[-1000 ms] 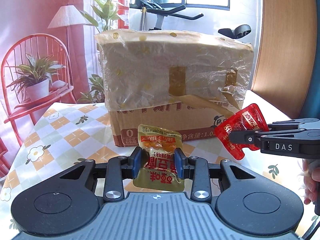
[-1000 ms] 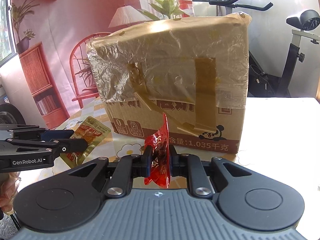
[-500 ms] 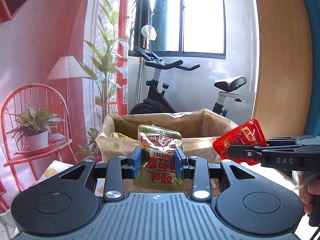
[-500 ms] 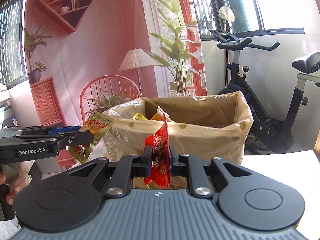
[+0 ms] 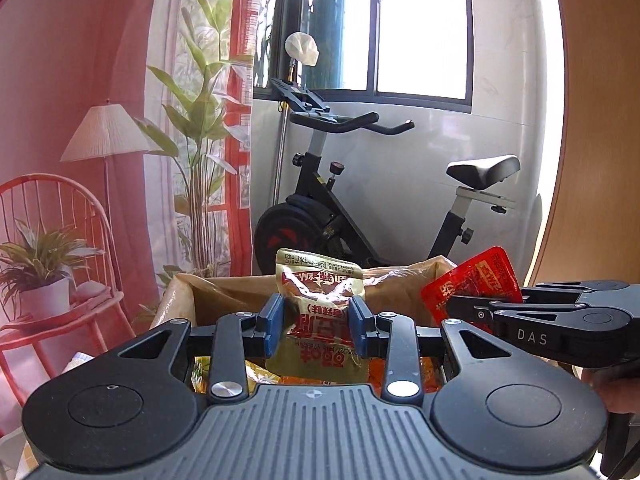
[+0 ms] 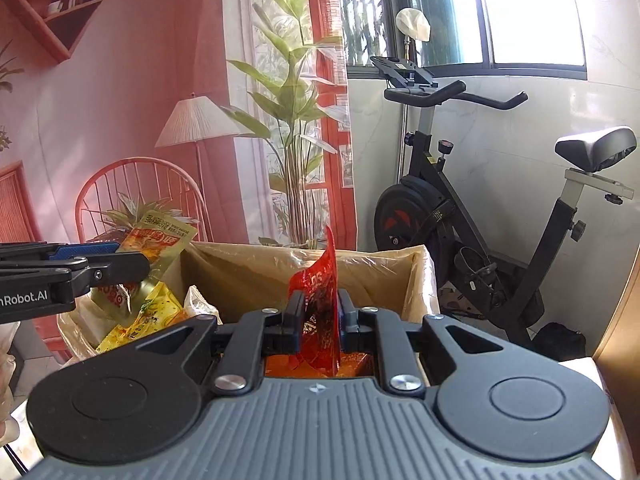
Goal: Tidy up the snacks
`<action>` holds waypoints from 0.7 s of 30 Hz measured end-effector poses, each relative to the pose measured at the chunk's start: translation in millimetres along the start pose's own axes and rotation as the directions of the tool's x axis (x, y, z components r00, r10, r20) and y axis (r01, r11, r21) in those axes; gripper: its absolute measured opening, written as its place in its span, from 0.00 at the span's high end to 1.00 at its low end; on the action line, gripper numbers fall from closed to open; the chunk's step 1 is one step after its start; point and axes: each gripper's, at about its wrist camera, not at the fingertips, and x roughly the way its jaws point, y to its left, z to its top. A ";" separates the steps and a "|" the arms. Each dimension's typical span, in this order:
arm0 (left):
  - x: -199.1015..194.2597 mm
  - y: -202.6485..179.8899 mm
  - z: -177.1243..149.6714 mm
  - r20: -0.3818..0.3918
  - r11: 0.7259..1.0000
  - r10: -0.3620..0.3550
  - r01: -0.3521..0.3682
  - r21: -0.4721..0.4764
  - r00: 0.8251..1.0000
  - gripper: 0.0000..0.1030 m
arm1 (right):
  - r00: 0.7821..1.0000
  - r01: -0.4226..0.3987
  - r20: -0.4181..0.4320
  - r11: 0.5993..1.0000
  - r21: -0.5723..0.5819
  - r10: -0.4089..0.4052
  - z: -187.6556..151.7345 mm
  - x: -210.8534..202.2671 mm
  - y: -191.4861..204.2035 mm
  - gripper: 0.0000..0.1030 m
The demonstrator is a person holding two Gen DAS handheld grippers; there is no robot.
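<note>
Behind everything stands a black exercise bike (image 5: 384, 208) under a bright window (image 5: 420, 28), with a tall leafy plant (image 5: 200, 128), a floor lamp (image 5: 105, 136) and a red wire chair (image 5: 60, 240) along the pink wall to the left.

Just beyond and below both sets of fingers sits an open cardboard box (image 6: 416, 280) lined with clear plastic; yellow and orange snack packets (image 6: 152, 312) lie inside it.

Your left gripper (image 5: 316, 328) has its blue-padded fingers closed on a gold snack packet (image 5: 318, 292), which stands upright between them, its printing upside down in the left wrist view. In the right wrist view the same packet (image 6: 158, 236) hangs over the box's left edge.

Your right gripper (image 6: 319, 320) has its fingers clamped tight on a red snack packet (image 6: 320, 300), held edge-on and rising above the fingertips over the open box. From the left wrist view, the red packet (image 5: 474, 280) sticks up to the right of the left fingers.
</note>
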 end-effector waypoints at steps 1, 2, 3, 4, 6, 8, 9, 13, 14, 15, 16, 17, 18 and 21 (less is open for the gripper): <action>4.3 -0.8 -1.0 -0.008 1.000 0.002 -0.002 -0.001 1.000 0.64 | 1.000 0.004 -0.011 1.000 -0.002 -0.004 -1.7 4.4 -2.7 0.84; 9.1 1.8 -2.7 -0.018 1.000 0.002 -0.002 -0.005 1.000 0.64 | 1.000 0.006 -0.019 1.000 -0.003 -0.006 -2.5 7.5 -3.7 0.84; 12.4 4.9 -5.8 -0.031 1.000 0.000 -0.001 -0.008 1.000 0.64 | 1.000 0.008 -0.028 1.000 -0.003 -0.008 -5.0 10.0 -5.0 0.84; 16.7 5.6 -7.2 -0.042 1.000 -0.001 0.001 -0.007 0.999 0.64 | 0.999 0.010 -0.033 1.000 -0.003 -0.010 -6.4 11.8 -5.8 0.84; 21.4 5.6 -10.6 -0.064 1.000 0.000 0.000 0.003 0.998 0.60 | 0.998 0.013 -0.055 1.000 -0.004 -0.013 -10.0 16.2 -6.4 0.84; 22.3 6.7 -11.9 -0.071 1.000 0.006 -0.005 0.006 0.997 0.56 | 0.997 0.015 -0.069 1.000 -0.010 -0.016 -12.6 17.9 -4.8 0.83; 21.4 8.6 -12.3 -0.077 1.000 0.007 -0.006 0.008 0.997 0.53 | 0.997 0.023 -0.068 1.000 -0.013 -0.024 -13.9 17.4 -4.0 0.81; 14.8 11.4 -10.7 -0.074 1.000 0.021 -0.020 0.019 0.997 0.30 | 0.998 0.023 -0.061 1.000 -0.011 -0.024 -13.0 12.7 -0.9 0.49; 12.0 11.6 -9.1 -0.073 0.999 0.023 -0.021 0.024 0.997 0.26 | 0.998 0.023 -0.059 1.000 -0.010 -0.024 -12.6 10.9 0.0 0.45; 9.1 11.2 -8.0 -0.075 0.999 0.027 -0.025 0.029 0.997 0.24 | 0.998 0.022 -0.055 1.000 -0.009 -0.023 -11.5 8.4 1.4 0.43; 6.1 11.2 -7.1 -0.076 0.999 0.029 -0.026 0.034 0.997 0.21 | 0.998 0.020 -0.053 1.000 -0.008 -0.021 -10.4 5.7 3.2 0.38; 3.1 11.3 -6.5 -0.075 0.999 0.032 -0.029 0.037 0.997 0.18 | 0.999 0.019 -0.051 1.000 -0.007 -0.019 -9.8 3.2 4.6 0.32; -0.6 11.0 -5.8 -0.077 0.999 0.039 -0.036 0.038 0.996 0.16 | 0.999 0.019 -0.047 1.000 -0.006 -0.019 -8.3 0.3 6.9 0.29; -11.8 13.4 -3.6 -0.075 0.999 0.043 -0.042 0.018 0.996 0.15 | 0.999 0.012 -0.041 1.000 -0.003 -0.012 -5.6 -9.8 12.7 0.21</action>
